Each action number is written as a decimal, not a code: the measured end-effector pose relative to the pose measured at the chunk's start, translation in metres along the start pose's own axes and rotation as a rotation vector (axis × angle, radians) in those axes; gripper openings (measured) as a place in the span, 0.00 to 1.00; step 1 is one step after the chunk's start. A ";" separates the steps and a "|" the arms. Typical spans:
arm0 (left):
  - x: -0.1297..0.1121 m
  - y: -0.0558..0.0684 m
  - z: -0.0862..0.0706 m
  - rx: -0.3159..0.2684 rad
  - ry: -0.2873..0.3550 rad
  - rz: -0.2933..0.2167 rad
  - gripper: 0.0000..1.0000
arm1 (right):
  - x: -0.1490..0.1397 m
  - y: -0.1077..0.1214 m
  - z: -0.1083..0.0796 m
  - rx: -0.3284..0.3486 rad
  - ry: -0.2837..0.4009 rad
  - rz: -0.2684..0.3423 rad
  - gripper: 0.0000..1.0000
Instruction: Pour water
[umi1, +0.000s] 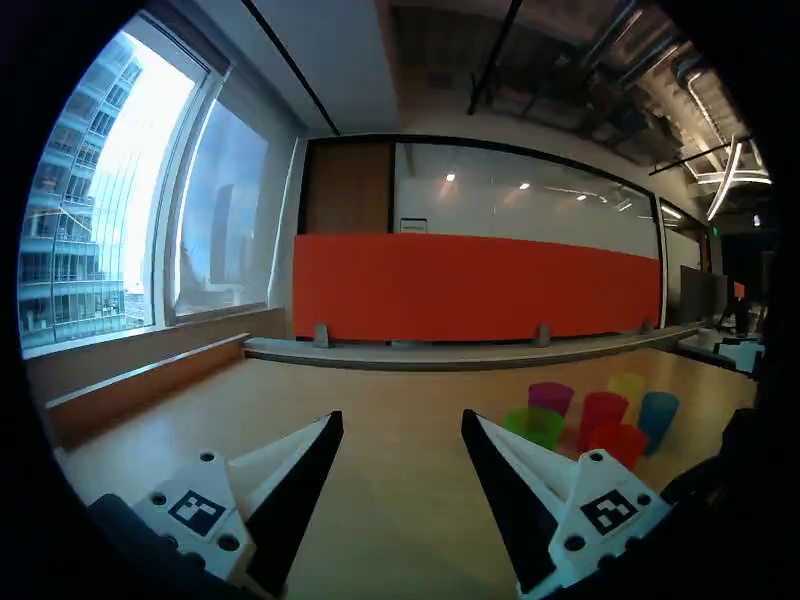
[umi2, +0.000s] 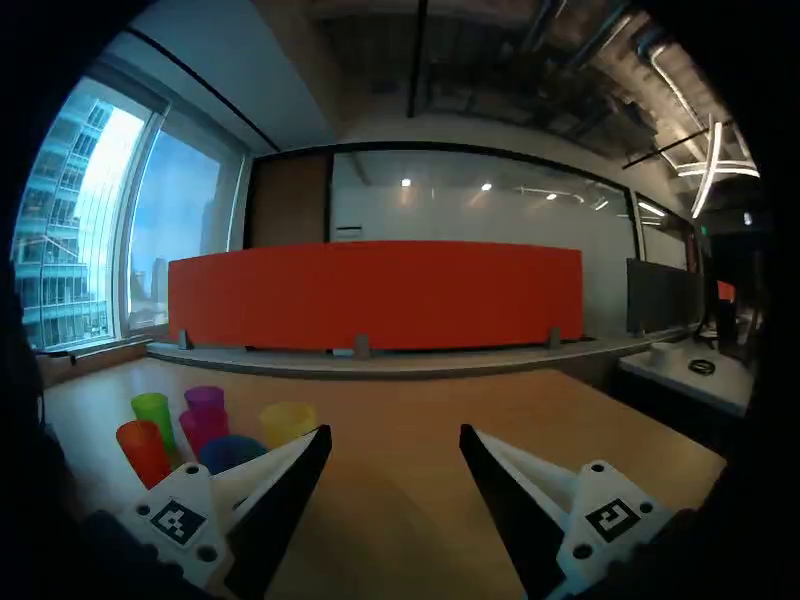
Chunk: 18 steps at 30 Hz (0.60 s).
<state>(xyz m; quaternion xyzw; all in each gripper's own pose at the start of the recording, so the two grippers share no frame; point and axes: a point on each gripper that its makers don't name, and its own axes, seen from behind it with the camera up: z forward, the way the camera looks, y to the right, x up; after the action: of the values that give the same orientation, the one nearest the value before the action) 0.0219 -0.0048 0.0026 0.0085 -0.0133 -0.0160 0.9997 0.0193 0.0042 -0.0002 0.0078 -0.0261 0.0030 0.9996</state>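
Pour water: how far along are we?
Nothing looks done. In hand: nothing; left gripper and right gripper are open, empty. The coloured cups stand clustered on the table, ungrasped. Left: grasp a cup and pour.

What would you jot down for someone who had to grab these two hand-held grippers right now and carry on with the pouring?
Left gripper: open, empty, over the wooden table.
Right gripper: open, empty as well.
Things: six coloured cups stand upright in a cluster on the table, to the right in the left gripper view and to the left in the right gripper view. In the right gripper view the blue cup is partly hidden behind a finger.
Done: nothing grasped yet.
Left: pick up a cup and pour into another. I cannot tell whether any cup holds water.
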 end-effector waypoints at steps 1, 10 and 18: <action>0.004 0.000 0.000 0.000 -0.003 -0.002 0.87 | 0.003 0.001 0.000 0.000 -0.004 -0.002 0.99; 0.051 0.002 0.012 -0.017 -0.007 -0.026 0.87 | 0.039 0.007 0.011 0.013 -0.037 0.003 0.99; 0.100 0.006 0.027 -0.040 -0.002 -0.017 0.87 | 0.076 0.007 0.019 0.040 -0.053 0.005 0.99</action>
<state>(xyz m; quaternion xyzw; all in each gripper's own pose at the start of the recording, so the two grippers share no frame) 0.1209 -0.0022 0.0322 -0.0114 -0.0141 -0.0249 0.9995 0.0937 0.0109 0.0228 0.0279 -0.0525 0.0057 0.9982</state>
